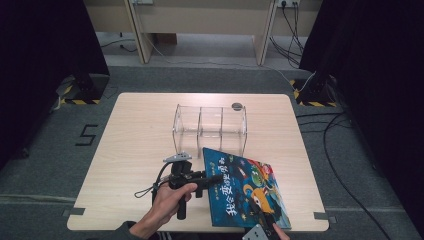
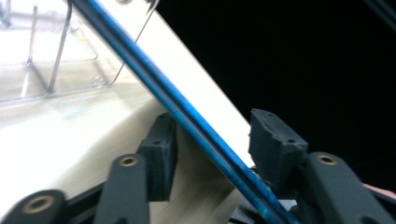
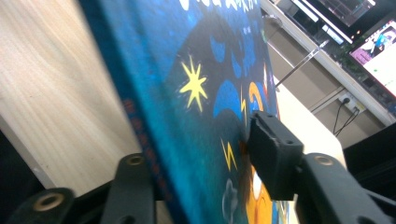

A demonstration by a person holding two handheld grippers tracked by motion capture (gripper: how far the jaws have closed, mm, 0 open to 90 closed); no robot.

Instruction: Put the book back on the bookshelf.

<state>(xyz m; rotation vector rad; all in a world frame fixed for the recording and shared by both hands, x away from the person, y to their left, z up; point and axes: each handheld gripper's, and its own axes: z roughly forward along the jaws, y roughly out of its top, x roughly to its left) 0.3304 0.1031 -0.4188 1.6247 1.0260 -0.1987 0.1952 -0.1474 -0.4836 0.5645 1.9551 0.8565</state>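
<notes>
High view: the picture book (image 1: 246,190) lies at the near right of the table (image 1: 140,135), its far corner close to the clear acrylic organiser (image 1: 210,128); the left tongs (image 1: 212,181) meet its left edge, and the right tongs (image 1: 263,216) meet its near edge. Judged a thin hardback: stiff, light, glossy, hence liable to slip on a one-sided hold; grip at the edges, where the board is rigid.

Left gripper view: the book (image 2: 187,116) is seen edge-on, a blue line slanting between the jaws of the left tongs (image 2: 212,140); the jaws stand apart with visible gaps on both sides, so the book is not clamped; the organiser (image 2: 56,56) stands beyond.

Right gripper view: the right tongs (image 3: 210,158) straddle the book (image 3: 205,93); the upper pad (image 3: 273,154) lies against the cover; the lower pad is hidden under the board; the hold appears closed on the book.
</notes>
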